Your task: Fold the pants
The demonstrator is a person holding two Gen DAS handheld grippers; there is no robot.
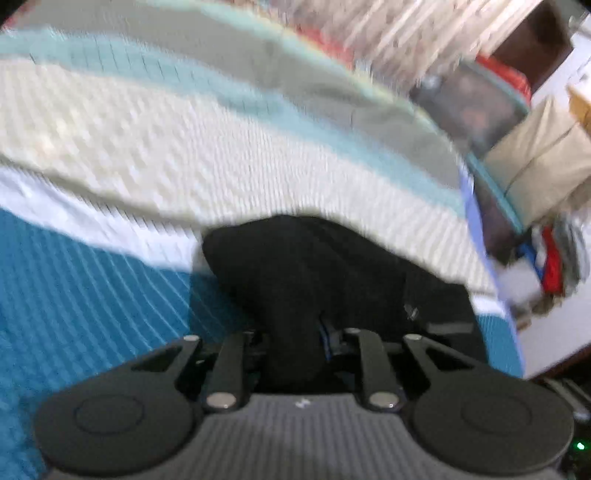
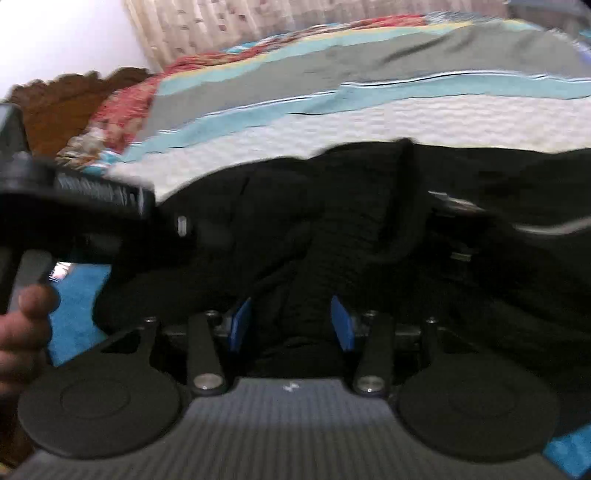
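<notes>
Black pants [image 2: 369, 229]: bunched on the striped bedspread [image 1: 229, 155], spread across its white waffle-textured band and down onto the blue ribbed band [image 1: 74, 295] nearest the cameras; a grey zip or trim line shows on the cloth toward the right in the right wrist view. Left gripper [image 1: 291, 339]: jaws drawn in narrow around a thick fold of the pants, the cloth bulging up between them. Right gripper [image 2: 291, 325]: blue pads [image 2: 341, 325] pressed against either side of a gathered ridge of the pants. The left gripper's body also appears in the right wrist view, left of the pants, with a bare hand [image 2: 22, 332] on its handle. Beyond the bedspread: pale patterned curtain [image 2: 221, 26]; a brown carved headboard [image 2: 74, 99] at its far left. Off its right edge in the left wrist view, blurred bags and clutter [image 1: 535, 166], details unreadable.
</notes>
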